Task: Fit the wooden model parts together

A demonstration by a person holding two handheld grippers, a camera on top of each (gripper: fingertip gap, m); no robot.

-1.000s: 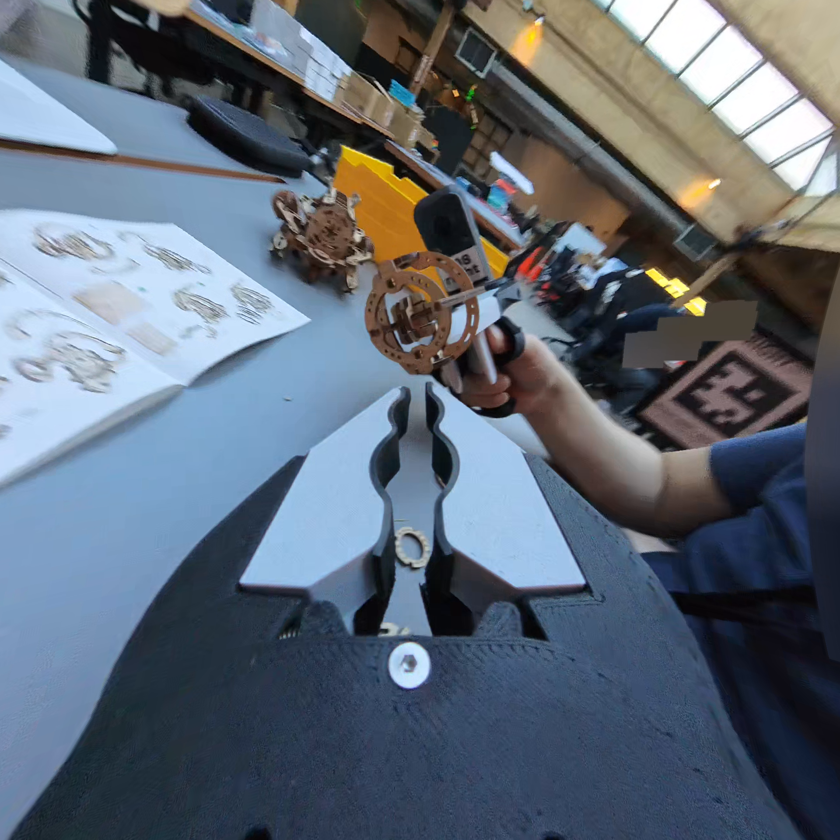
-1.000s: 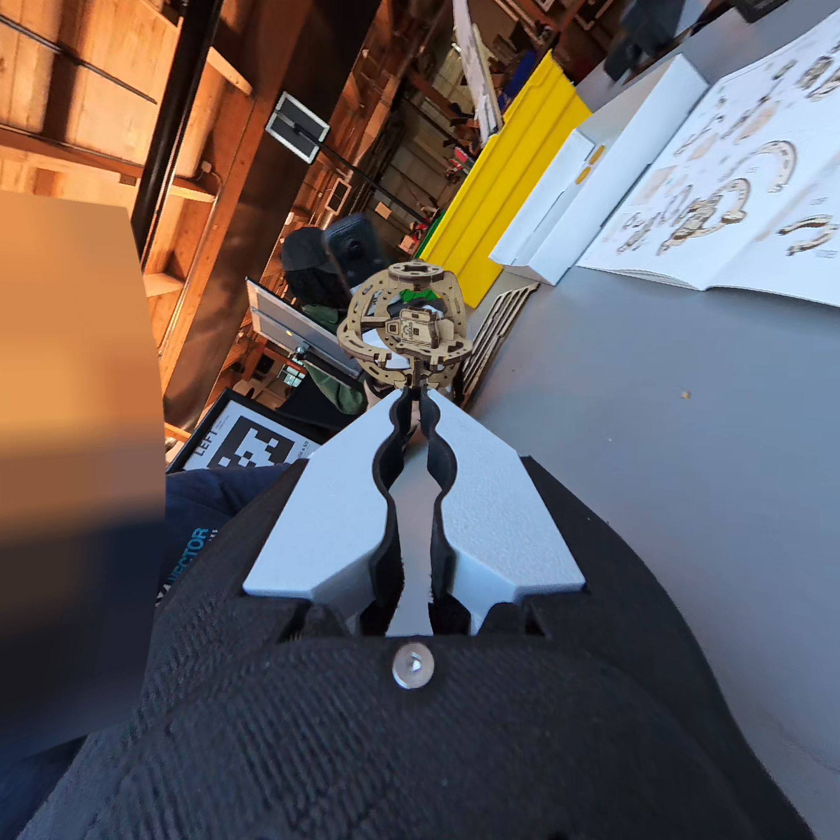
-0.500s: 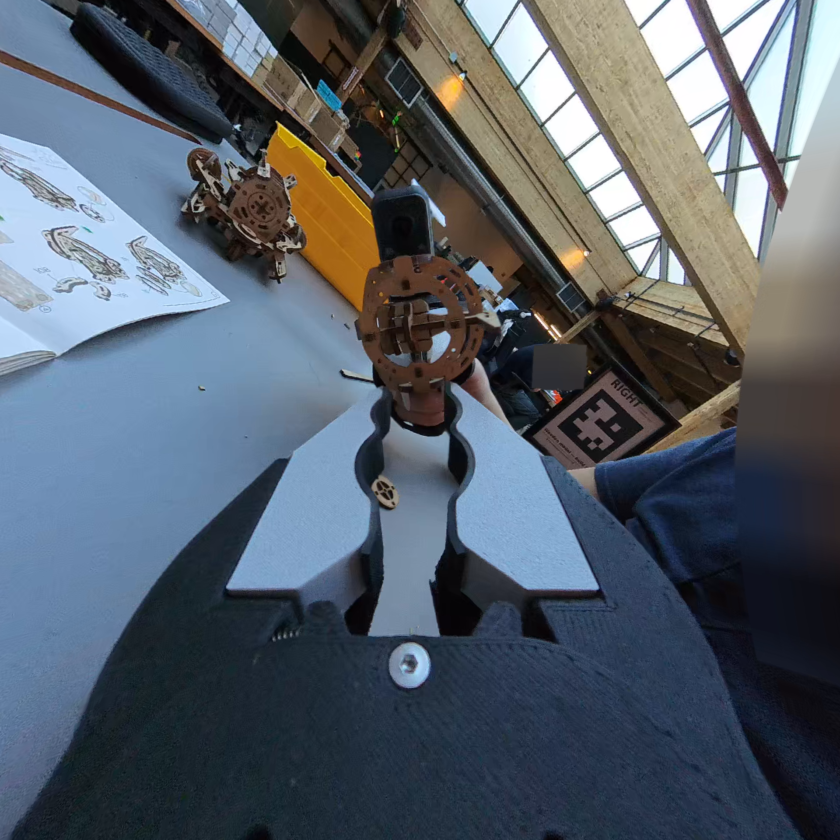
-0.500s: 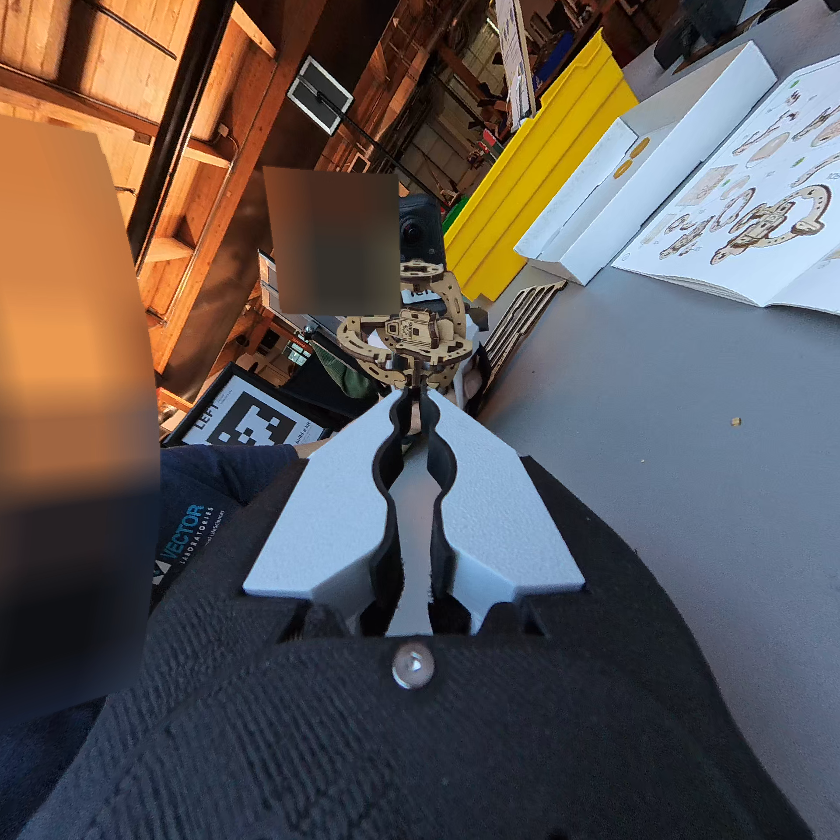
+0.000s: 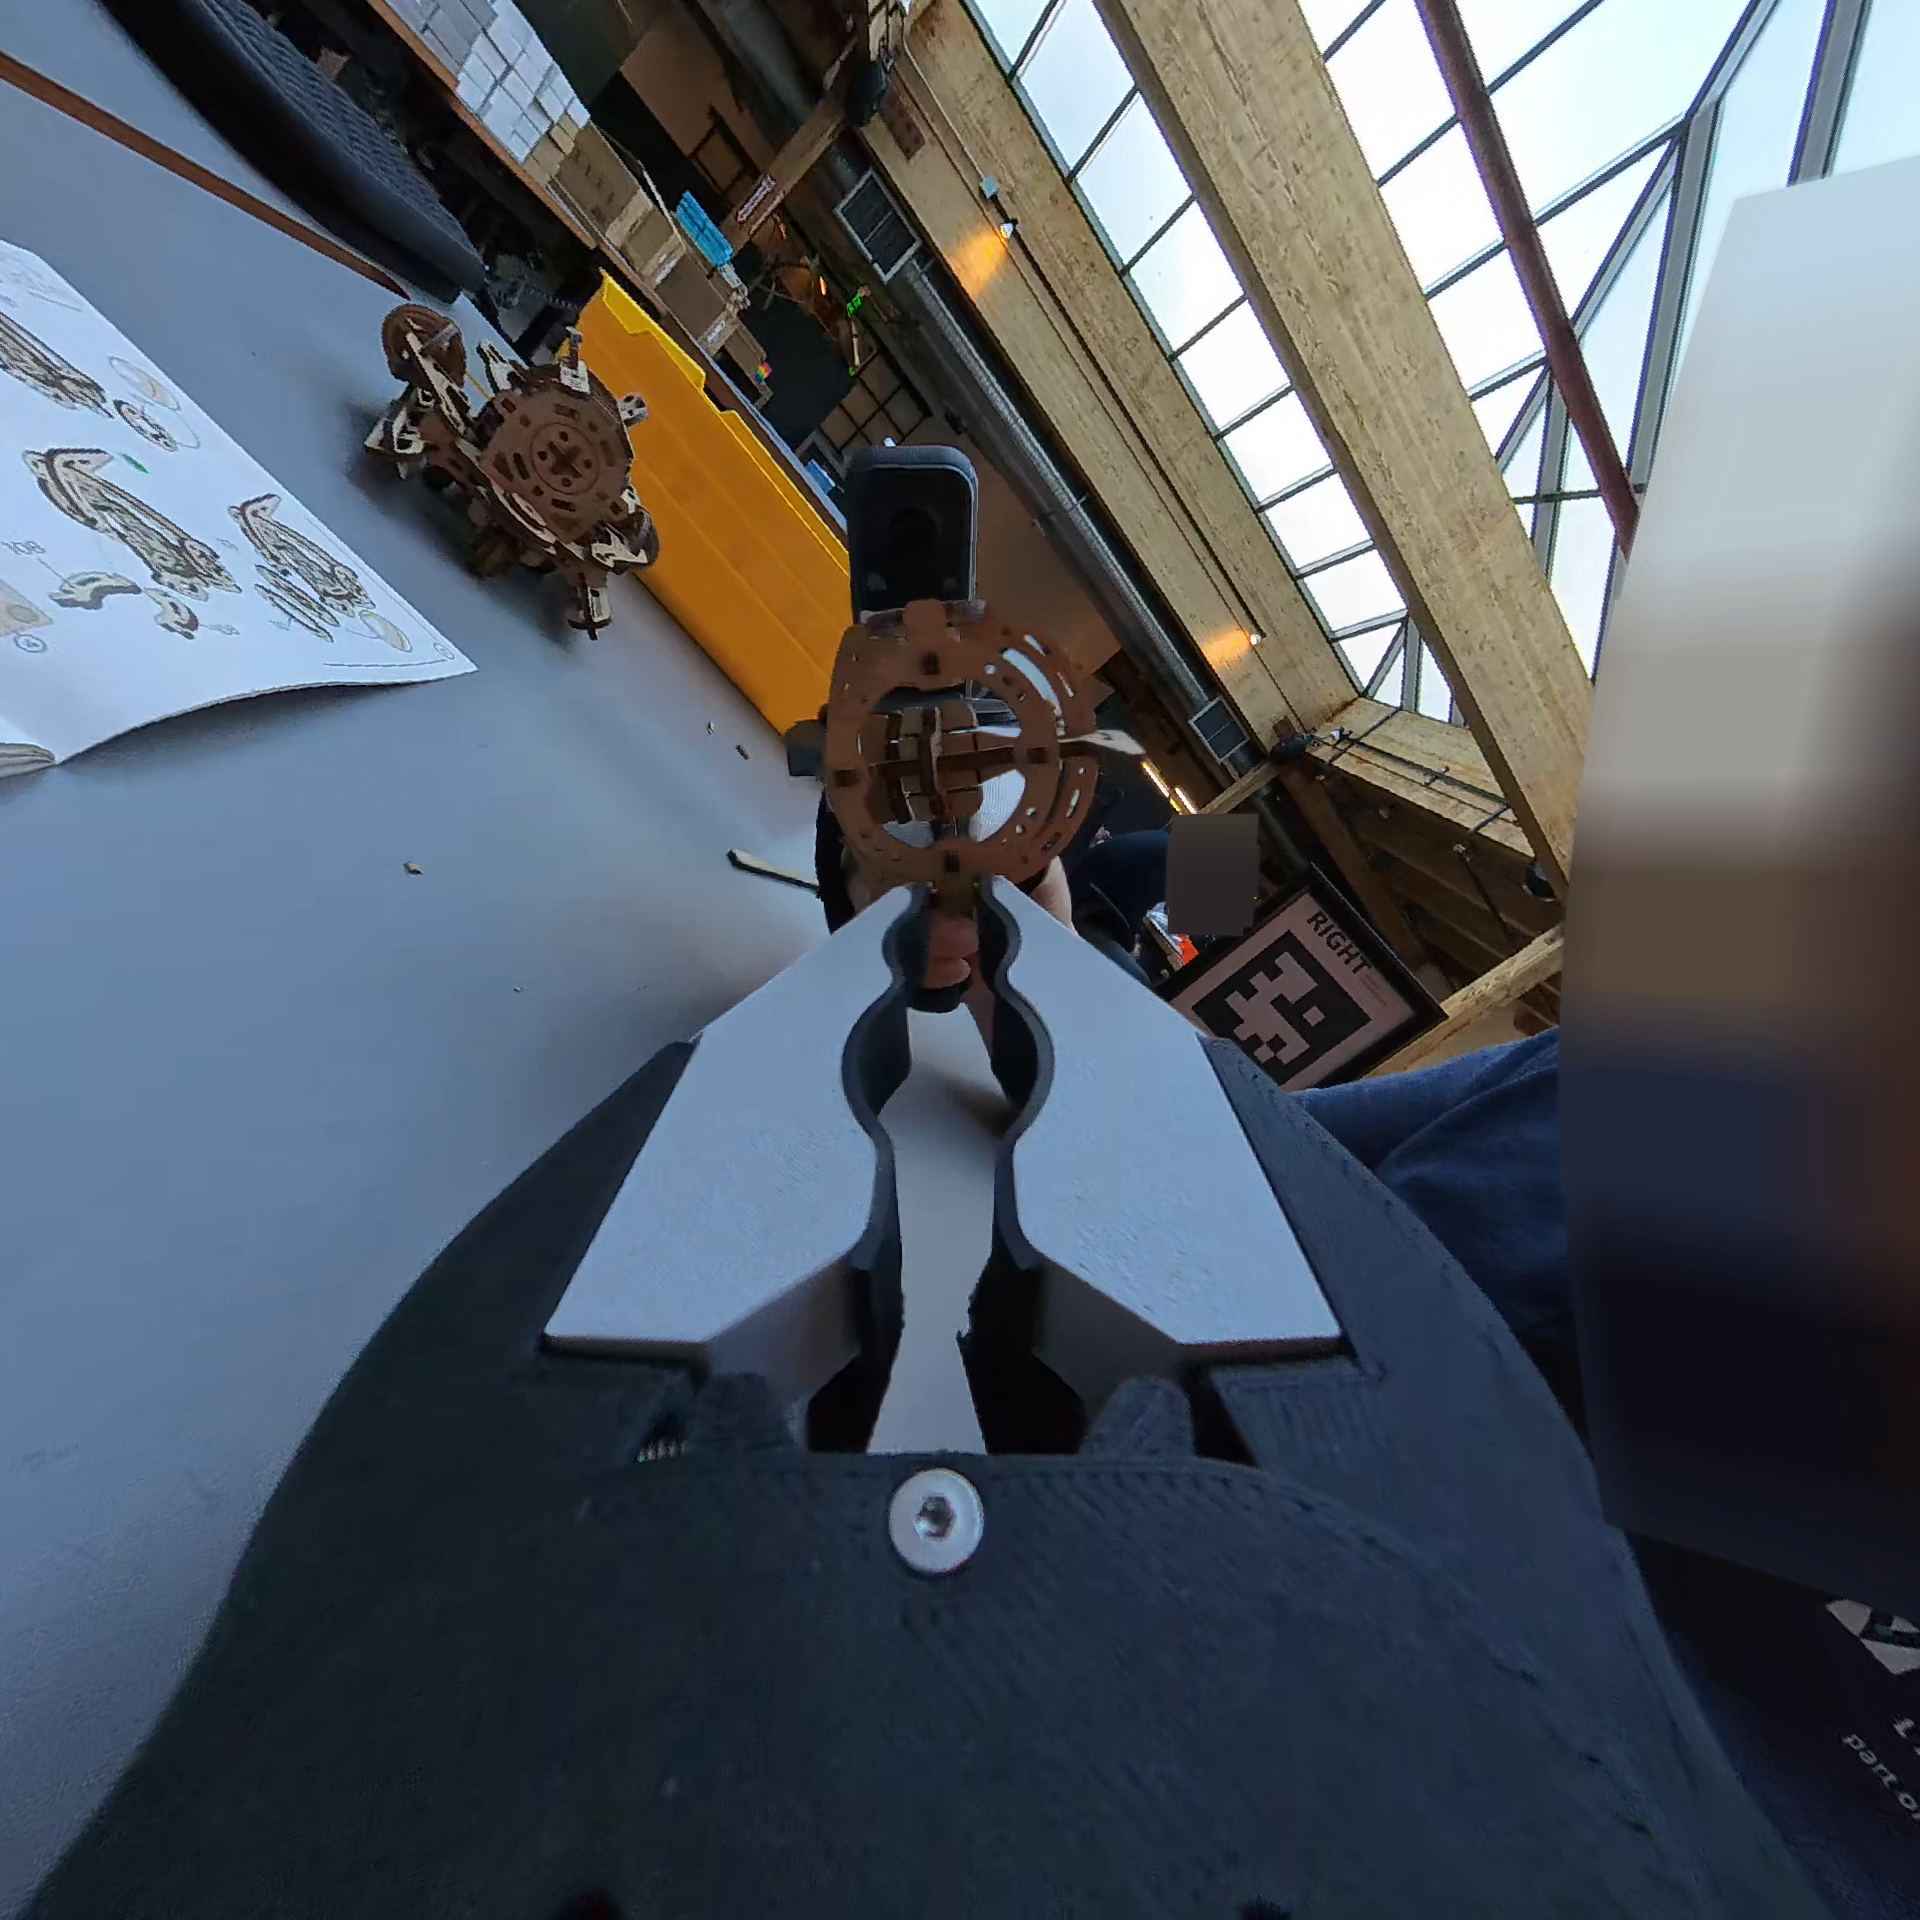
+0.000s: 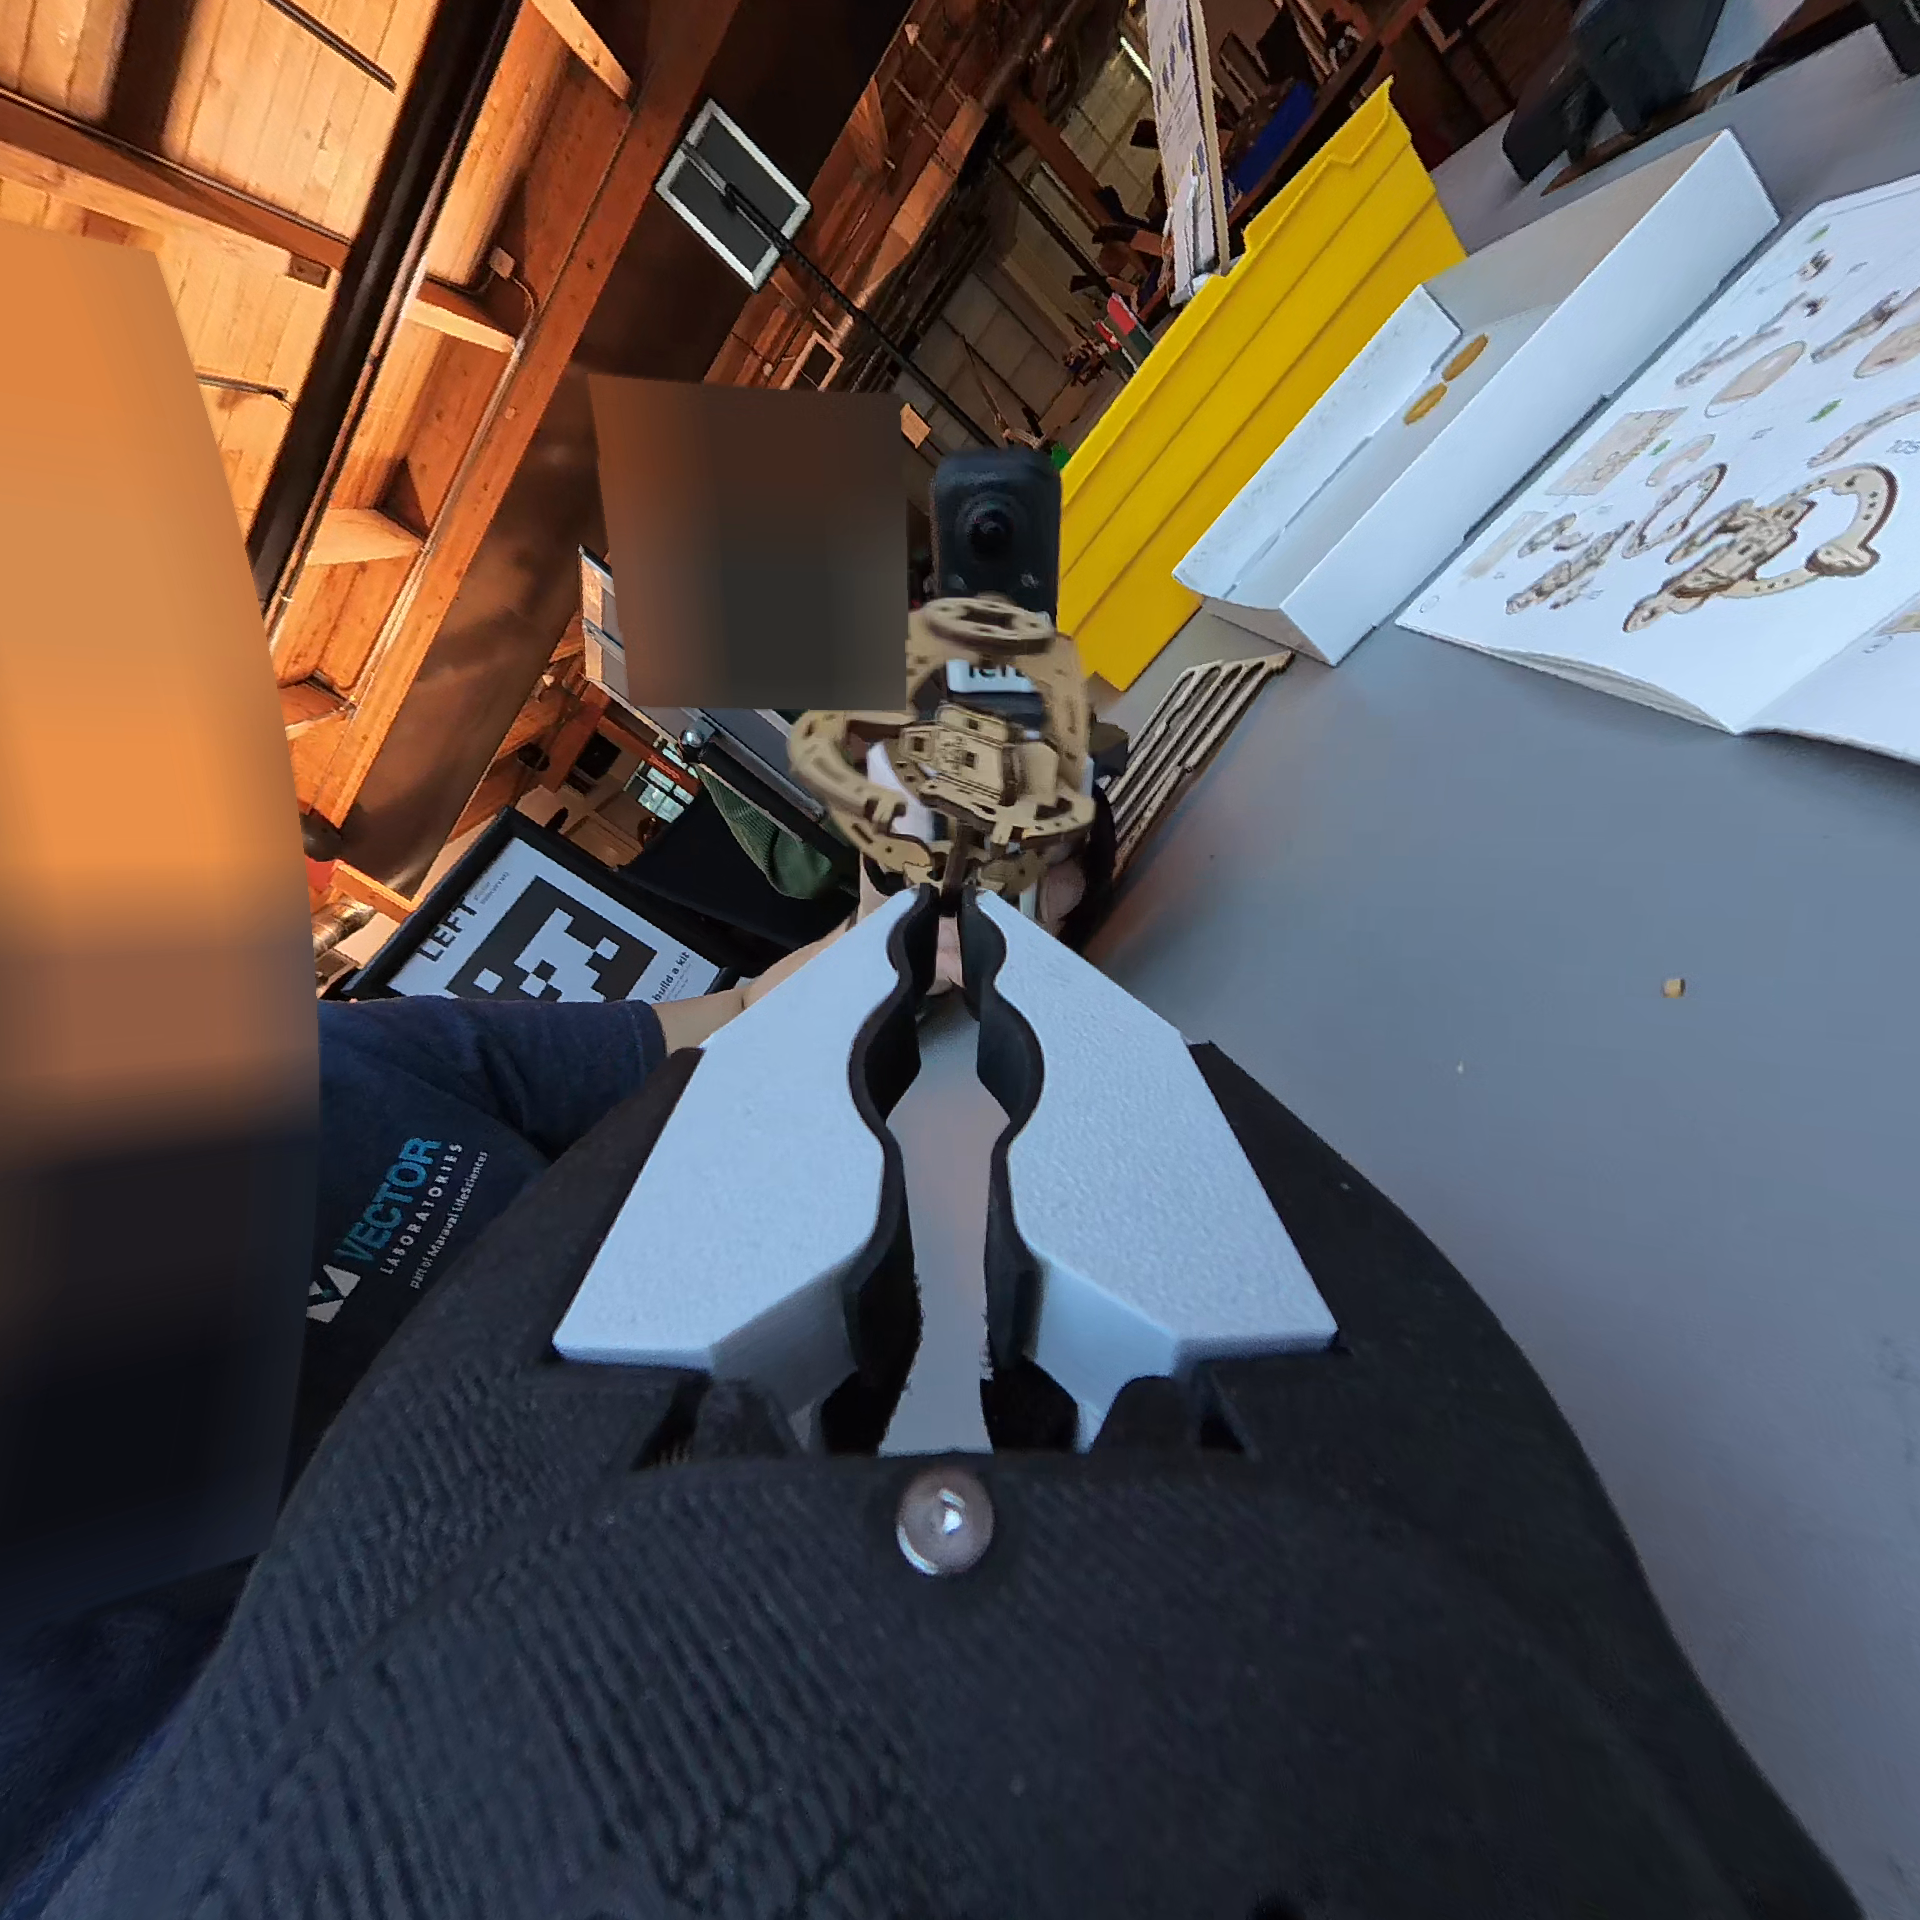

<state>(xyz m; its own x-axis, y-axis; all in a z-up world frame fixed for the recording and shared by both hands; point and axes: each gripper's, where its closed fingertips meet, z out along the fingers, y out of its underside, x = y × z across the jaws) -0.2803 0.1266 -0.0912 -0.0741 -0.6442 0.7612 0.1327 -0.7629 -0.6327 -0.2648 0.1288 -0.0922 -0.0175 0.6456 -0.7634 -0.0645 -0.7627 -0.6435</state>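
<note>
A wooden ring assembly (image 5: pixel 956 758), several nested rings around a small core, is held up in the air between my two grippers, which face each other. My left gripper (image 5: pixel 951 899) is shut on the tab at the ring's lower edge. My right gripper (image 6: pixel 940 904) is shut on a thin stem under the same assembly (image 6: pixel 956 758). The left gripper's camera (image 6: pixel 992 530) shows just behind the assembly in the right wrist view. The right gripper's camera (image 5: pixel 914 540) shows behind it in the left wrist view. The hands behind are mostly hidden.
A larger built wooden model (image 5: pixel 520 488) stands on the grey table (image 5: pixel 312 987) beside an open instruction booklet (image 5: pixel 156 540). The right wrist view shows the booklet (image 6: pixel 1714 540), a white box (image 6: pixel 1455 416), a yellow bin (image 6: pixel 1247 416) and a wooden part sheet (image 6: pixel 1195 717). A small wooden stick (image 5: pixel 769 871) lies loose. The tips of both grippers are at nearly the same place. The larger built wooden model (image 5: pixel 520 488) is about 25 cm from my right fingertips.
My left gripper rose from the table, opened, came up to the ring assembly and closed on its lower tab. My right gripper kept hold and turned the assembly a little.
</note>
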